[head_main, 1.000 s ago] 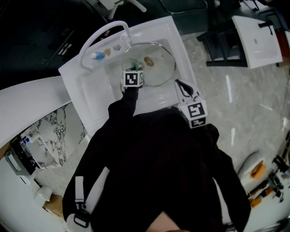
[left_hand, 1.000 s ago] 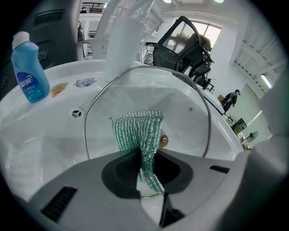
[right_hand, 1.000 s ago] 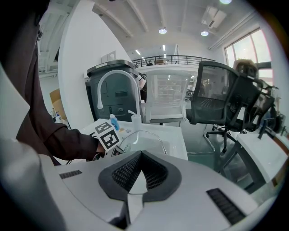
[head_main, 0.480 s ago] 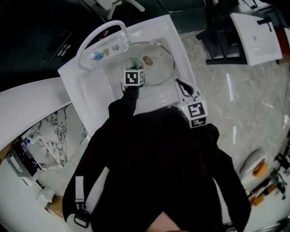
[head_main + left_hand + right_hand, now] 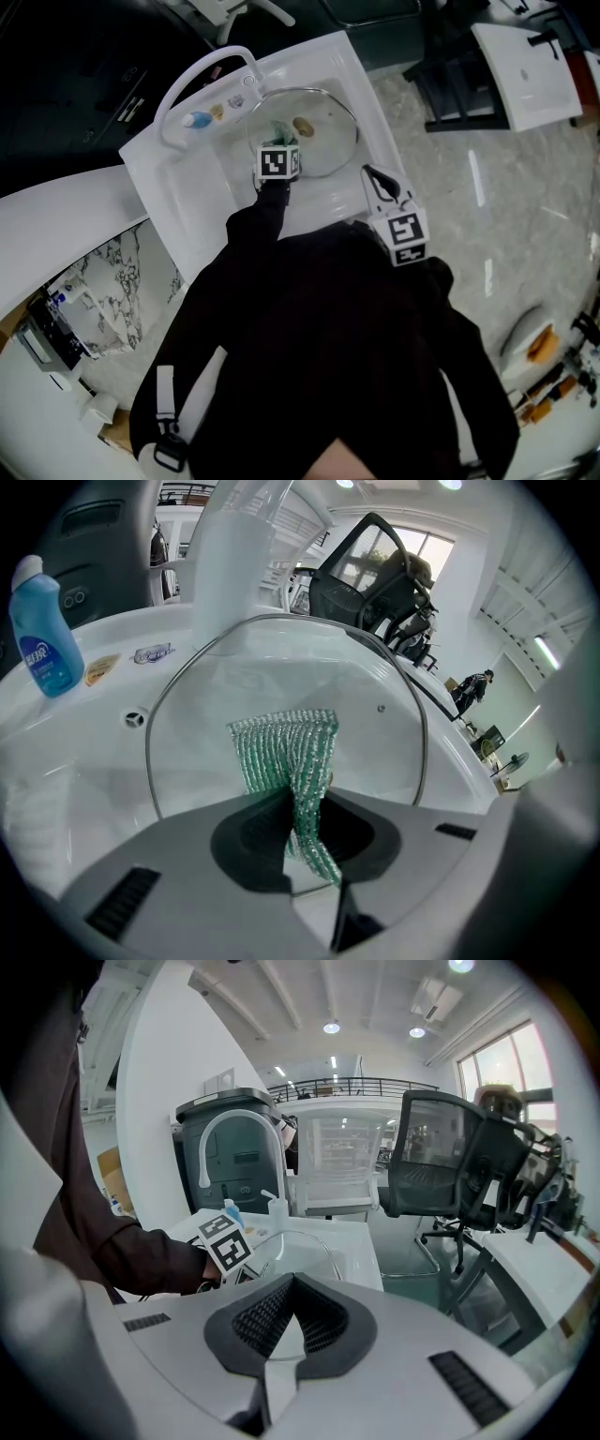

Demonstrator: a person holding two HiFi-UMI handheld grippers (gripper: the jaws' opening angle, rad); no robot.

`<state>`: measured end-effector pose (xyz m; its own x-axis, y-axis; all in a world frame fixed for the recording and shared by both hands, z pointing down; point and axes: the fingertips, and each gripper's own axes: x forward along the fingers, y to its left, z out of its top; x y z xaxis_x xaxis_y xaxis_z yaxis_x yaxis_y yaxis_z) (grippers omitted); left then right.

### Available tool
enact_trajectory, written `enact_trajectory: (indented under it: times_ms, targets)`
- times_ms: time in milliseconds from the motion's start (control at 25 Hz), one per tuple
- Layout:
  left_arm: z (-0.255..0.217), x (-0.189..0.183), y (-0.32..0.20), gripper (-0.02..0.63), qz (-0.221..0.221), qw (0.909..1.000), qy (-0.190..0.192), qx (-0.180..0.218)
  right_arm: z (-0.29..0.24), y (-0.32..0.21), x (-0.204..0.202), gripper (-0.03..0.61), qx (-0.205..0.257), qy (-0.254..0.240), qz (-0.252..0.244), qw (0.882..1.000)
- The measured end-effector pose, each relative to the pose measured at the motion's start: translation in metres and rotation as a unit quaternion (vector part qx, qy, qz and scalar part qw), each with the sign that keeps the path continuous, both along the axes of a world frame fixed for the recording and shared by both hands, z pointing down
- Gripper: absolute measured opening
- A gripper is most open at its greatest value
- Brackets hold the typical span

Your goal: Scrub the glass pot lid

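Observation:
The glass pot lid (image 5: 323, 131) lies in the white sink basin, its brown knob (image 5: 304, 125) facing up. In the left gripper view the lid (image 5: 375, 733) fills the middle, steel rim all round. My left gripper (image 5: 277, 141) is over the lid's near-left part and is shut on a green mesh scrub cloth (image 5: 286, 752), which hangs from the jaws onto the glass. The right gripper (image 5: 375, 178) is held off the lid, above the sink's right rim, and is shut with nothing in it. From its own view the right gripper (image 5: 286, 1326) looks toward the lid (image 5: 305, 1246) and the left gripper's marker cube (image 5: 225, 1238).
A white arched faucet (image 5: 202, 80) stands at the sink's (image 5: 187, 187) back left. A blue bottle (image 5: 42, 635) stands on the rim beside it. A black office chair (image 5: 450, 1171) and a white table (image 5: 530, 70) are off to the right. The floor is grey marble.

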<state>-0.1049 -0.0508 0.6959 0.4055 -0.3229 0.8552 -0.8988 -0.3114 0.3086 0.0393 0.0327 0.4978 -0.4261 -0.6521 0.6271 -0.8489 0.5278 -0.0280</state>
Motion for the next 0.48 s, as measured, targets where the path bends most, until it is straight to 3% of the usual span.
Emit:
enact_trajectory:
  times_ms: [480]
  targets:
    - [-0.0001,0.0108,0.0015,0.066,0.009,1.0,0.001,-0.001,-0.0012,0.0031,0.0082,0.003,0.005,-0.01,0.023,1.0]
